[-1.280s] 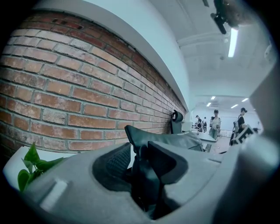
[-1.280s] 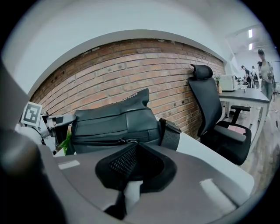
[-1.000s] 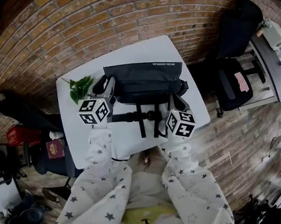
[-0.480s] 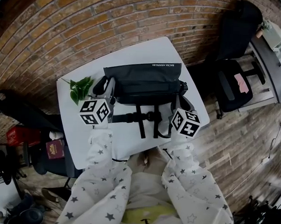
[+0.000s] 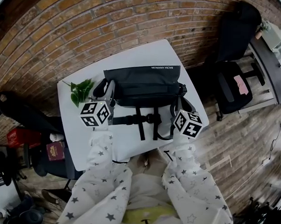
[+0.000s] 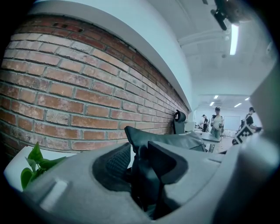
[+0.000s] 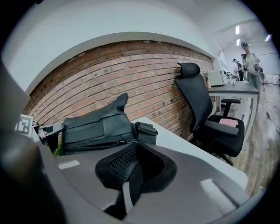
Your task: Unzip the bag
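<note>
**Both grippers at the ends of the bag**

The dark grey bag (image 5: 146,81) lies across the middle of the white desk (image 5: 133,53), with its straps towards the near edge. A leafy sprig (image 5: 81,89) lies by the left edge. The left gripper (image 6: 141,153) clamps a fold at the bag's left end. The right gripper (image 7: 134,151), jaws pressed together, sits at the right end by the zip pull (image 7: 124,141).

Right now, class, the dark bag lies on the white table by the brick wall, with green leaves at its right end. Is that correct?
Not quite. The head view shows the green leaves at the left end of the bag, not the right. The rest holds: the bag lies on the white table by the brick wall.
</note>
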A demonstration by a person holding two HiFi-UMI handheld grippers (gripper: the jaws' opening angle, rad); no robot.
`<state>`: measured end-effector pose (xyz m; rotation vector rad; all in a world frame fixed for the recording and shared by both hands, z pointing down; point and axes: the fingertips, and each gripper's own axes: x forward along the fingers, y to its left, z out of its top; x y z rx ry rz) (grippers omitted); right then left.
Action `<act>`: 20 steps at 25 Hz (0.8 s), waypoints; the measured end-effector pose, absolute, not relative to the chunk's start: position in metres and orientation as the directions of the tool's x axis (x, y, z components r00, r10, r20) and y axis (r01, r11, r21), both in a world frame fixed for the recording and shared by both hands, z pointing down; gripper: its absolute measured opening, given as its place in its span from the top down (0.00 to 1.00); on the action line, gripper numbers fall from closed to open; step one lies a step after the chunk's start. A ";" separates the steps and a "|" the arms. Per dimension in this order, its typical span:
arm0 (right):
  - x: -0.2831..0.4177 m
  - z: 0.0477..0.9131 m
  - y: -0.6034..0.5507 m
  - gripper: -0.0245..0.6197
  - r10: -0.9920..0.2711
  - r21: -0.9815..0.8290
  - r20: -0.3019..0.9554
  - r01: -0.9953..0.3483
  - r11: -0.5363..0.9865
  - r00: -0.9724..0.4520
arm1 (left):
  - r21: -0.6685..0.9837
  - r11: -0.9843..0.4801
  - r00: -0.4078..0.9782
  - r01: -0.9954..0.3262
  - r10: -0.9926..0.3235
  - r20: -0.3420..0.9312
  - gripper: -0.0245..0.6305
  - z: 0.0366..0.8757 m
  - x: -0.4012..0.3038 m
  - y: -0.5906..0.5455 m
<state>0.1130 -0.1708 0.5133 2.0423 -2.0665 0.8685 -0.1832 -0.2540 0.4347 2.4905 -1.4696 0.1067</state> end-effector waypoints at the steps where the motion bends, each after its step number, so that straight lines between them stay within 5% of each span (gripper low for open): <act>1: 0.112 0.515 -0.171 0.93 -0.879 -0.323 0.464 -0.945 -0.054 -0.108 | 0.177 -0.461 0.490 -0.870 -0.852 0.187 0.78 0.435 -0.183 -0.254; 8: 0.113 0.516 -0.160 0.76 -0.854 -0.231 0.471 -0.965 0.123 -0.222 | 0.161 -0.450 0.475 -0.878 -0.861 0.184 0.77 0.427 -0.188 -0.236; 16: 0.103 0.471 -0.160 0.95 -0.884 -0.214 0.335 -0.940 0.266 -0.326 | 0.135 -0.461 0.480 -0.877 -0.844 0.240 0.95 0.437 -0.179 -0.189; 20: 0.096 0.446 -0.160 0.95 -0.896 -0.239 0.254 -0.921 0.307 -0.365 | 0.142 -0.466 0.487 -0.873 -0.837 0.248 0.96 0.435 -0.173 -0.173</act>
